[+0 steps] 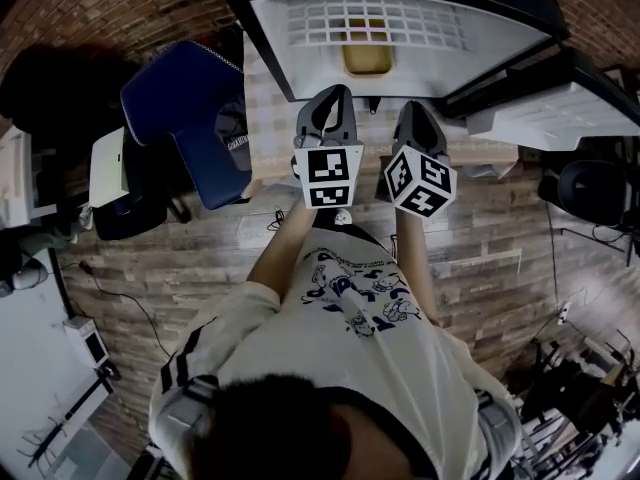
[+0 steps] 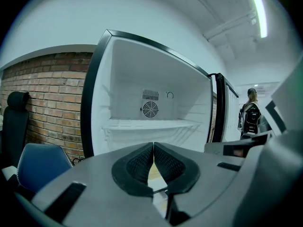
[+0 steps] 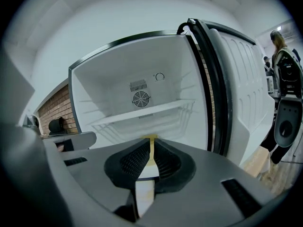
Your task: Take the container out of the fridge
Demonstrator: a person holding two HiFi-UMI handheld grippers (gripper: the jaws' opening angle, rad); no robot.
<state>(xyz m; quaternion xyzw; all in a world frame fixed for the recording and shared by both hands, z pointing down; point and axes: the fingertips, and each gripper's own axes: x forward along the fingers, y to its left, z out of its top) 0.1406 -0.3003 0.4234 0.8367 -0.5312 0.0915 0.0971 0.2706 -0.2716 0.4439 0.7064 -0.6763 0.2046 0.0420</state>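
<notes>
Container [image 1: 367, 58] sits on fridge shelf [image 1: 430, 28]; both empty hand-held grippers (left [image 2: 153, 148] pinched shut, right [image 3: 151, 143] a slit apart) likely need spreading wide before reaching in.

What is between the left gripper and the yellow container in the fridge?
Only bare white fridge floor lies between the left gripper and the yellow container, as the head view shows.

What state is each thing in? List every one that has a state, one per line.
fridge, door swung open.
container, inside the fridge below the wire shelf, untouched.
left gripper, claw shut, holding nothing.
right gripper, claw barely apart, holding nothing.
ceiling light, on.
</notes>
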